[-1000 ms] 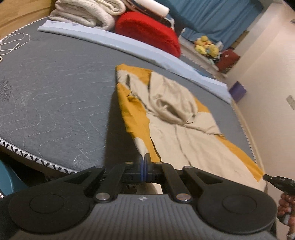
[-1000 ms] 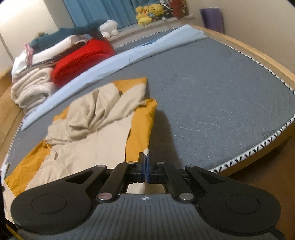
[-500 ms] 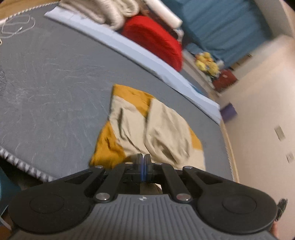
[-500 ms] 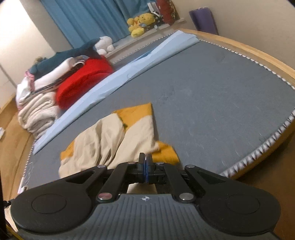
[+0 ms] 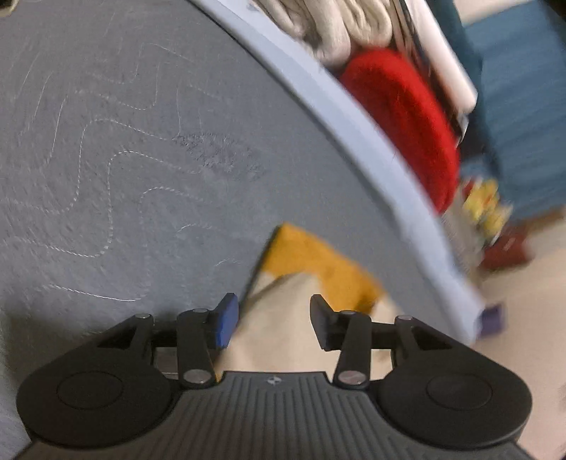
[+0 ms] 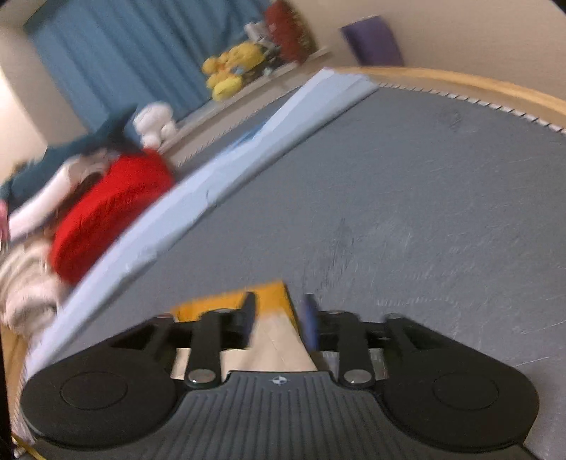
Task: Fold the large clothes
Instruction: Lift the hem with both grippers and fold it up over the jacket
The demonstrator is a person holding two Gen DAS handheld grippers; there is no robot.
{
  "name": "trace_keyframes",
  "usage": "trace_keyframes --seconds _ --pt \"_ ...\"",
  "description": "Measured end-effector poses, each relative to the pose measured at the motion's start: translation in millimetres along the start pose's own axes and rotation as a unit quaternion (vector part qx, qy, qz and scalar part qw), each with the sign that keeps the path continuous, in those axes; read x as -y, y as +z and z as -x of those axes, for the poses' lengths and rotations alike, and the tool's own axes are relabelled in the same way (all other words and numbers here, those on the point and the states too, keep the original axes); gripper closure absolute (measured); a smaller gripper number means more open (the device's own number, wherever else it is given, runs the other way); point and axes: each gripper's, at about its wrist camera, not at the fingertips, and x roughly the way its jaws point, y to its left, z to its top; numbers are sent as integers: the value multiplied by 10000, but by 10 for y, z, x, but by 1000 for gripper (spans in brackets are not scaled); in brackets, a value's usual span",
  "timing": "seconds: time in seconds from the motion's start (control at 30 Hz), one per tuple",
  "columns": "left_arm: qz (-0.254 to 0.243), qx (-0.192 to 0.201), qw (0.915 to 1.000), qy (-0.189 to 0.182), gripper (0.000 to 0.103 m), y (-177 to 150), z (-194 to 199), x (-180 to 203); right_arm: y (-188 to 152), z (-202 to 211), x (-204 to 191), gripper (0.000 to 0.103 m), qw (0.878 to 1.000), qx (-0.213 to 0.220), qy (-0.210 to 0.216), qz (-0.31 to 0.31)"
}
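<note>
The beige and mustard-yellow garment [image 5: 300, 308] lies on the grey quilted mattress [image 5: 123, 159], folded over toward the far side. My left gripper [image 5: 270, 323] is open just above its near beige layer, with the yellow corner ahead. In the right wrist view the garment [image 6: 272, 336] shows between the fingers of my right gripper [image 6: 277, 322], which is open with nothing held. Both views are blurred by motion.
A pale blue folded sheet [image 5: 371, 152] runs along the mattress's far side. Behind it lie a red cushion [image 5: 403, 116] and stacked blankets [image 5: 329, 24]. The right wrist view shows the wooden bed frame [image 6: 477, 88], yellow plush toys [image 6: 233, 70] and blue curtains [image 6: 123, 53].
Both grippers carried the garment's near edge forward over the rest, then opened and let it go. The garment now lies folded shorter.
</note>
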Motion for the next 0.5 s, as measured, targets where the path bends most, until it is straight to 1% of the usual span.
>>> trace_keyframes --seconds 0.03,0.07,0.1,0.13,0.2,0.23,0.27,0.3,0.37,0.5 --pt "-320 -24 9995 61 53 -25 -56 75 -68 -163 26 64 9992 -366 -168 43" --pt "-605 -44 9981 105 50 -71 -127 165 -99 -302 33 64 9978 -605 -250 40" --pt "-894 -105 9958 139 42 -110 -210 246 -137 -412 20 63 9975 -676 -164 118" --pt "-1122 -158 9934 174 38 -136 -284 308 -177 -520 -8 63 9962 -808 -160 290" --pt "-1523 -171 9877 304 37 -222 -407 398 -286 -707 -49 61 9917 -1066 -268 671" --pt "-1665 -194 9851 385 32 -277 -442 423 -363 -783 -66 58 9884 -1235 -291 830" --pt "-1774 -231 9826 493 30 -318 -492 422 -427 -847 -52 54 9847 -1389 -314 1001" --pt "-1857 -262 9803 614 29 -336 -549 420 -481 -889 -57 53 9812 -1500 -339 1164" --pt "-1929 -303 9781 722 29 -354 -608 387 -507 -926 -71 53 9776 -1554 -347 1379" --pt "-1845 -423 9788 781 31 -423 -646 280 -487 -905 -39 53 9742 -1632 -303 1531"
